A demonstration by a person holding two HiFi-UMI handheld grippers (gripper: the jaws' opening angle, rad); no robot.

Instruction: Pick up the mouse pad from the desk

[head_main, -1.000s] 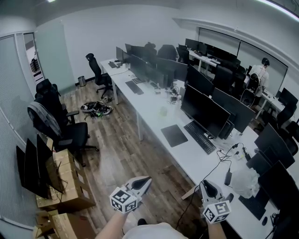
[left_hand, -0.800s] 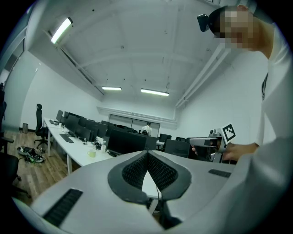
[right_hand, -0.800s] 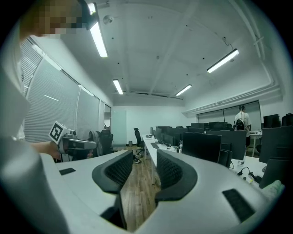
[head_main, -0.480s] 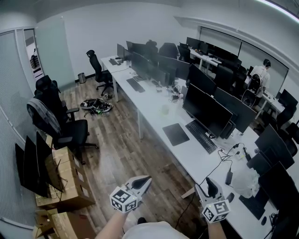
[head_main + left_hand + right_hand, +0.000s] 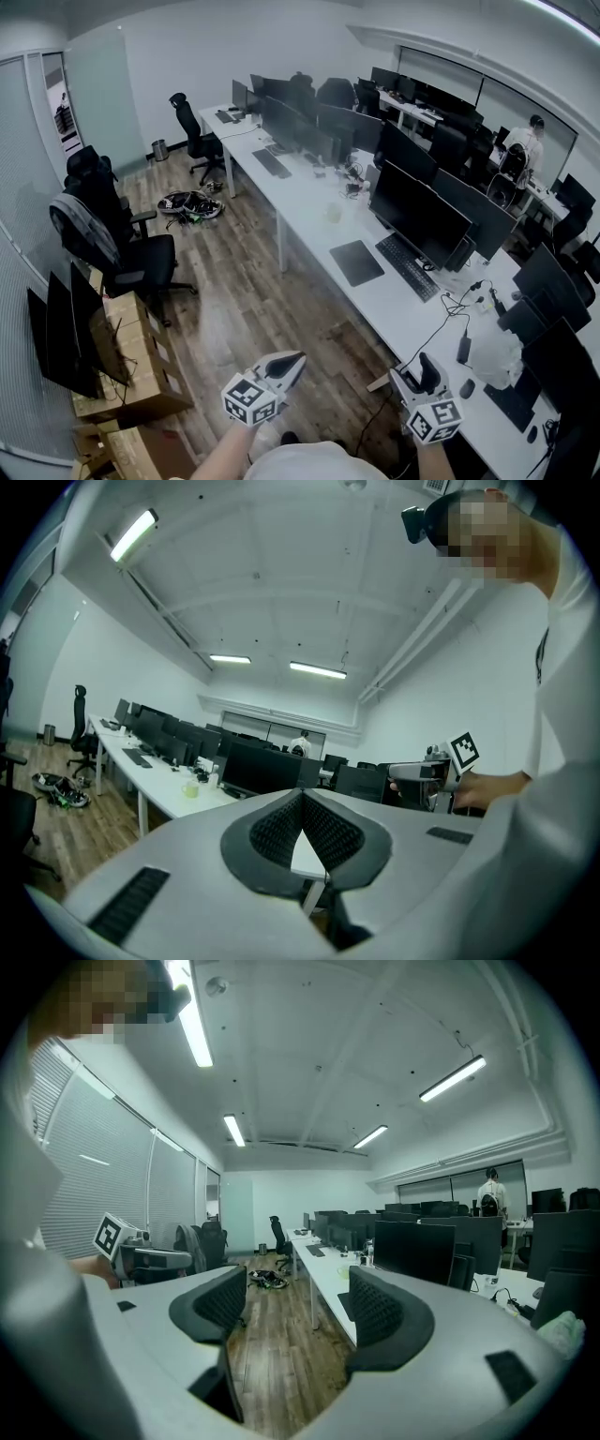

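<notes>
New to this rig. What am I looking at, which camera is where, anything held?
No robot: a person holds a two-jaw gripper in each hand. The head view is from a camera on the person's head, looking down over the room. The two gripper views are from cameras riding on each gripper, looking along its jaws. The left gripper has its jaws together, nothing between them. The right gripper has its jaws apart and opening, also empty. On the long white desk lie a dark mouse pad and a keyboard beside it, with monitors behind. Nothing is held; neither gripper is near the mouse pad yet.
</notes>
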